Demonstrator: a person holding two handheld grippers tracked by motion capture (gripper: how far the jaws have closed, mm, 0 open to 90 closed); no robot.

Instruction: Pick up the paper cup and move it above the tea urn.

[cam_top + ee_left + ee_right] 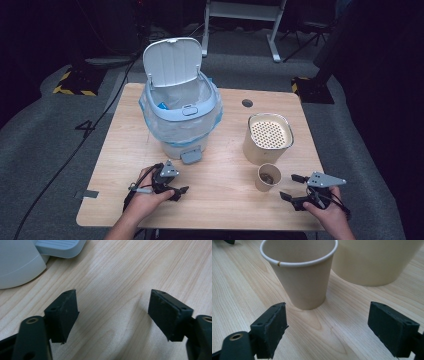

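Note:
A small paper cup (268,176) (302,272) stands upright on the wooden table (220,150), with something brown at its bottom. Right behind it is a taller beige container (268,137) (374,260) with a perforated top. My right gripper (290,186) (327,322) is open, low over the table and just short of the cup, nothing between its jaws. My left gripper (179,182) (324,307) is open too, over bare wood in front of the bin's foot pedal (191,156) (60,247).
A white pedal bin (180,115) (17,262) with a blue-tinted liner bag stands at the table's middle left, lid raised. A round cable hole (247,103) lies behind the container. A cable runs along the floor at left.

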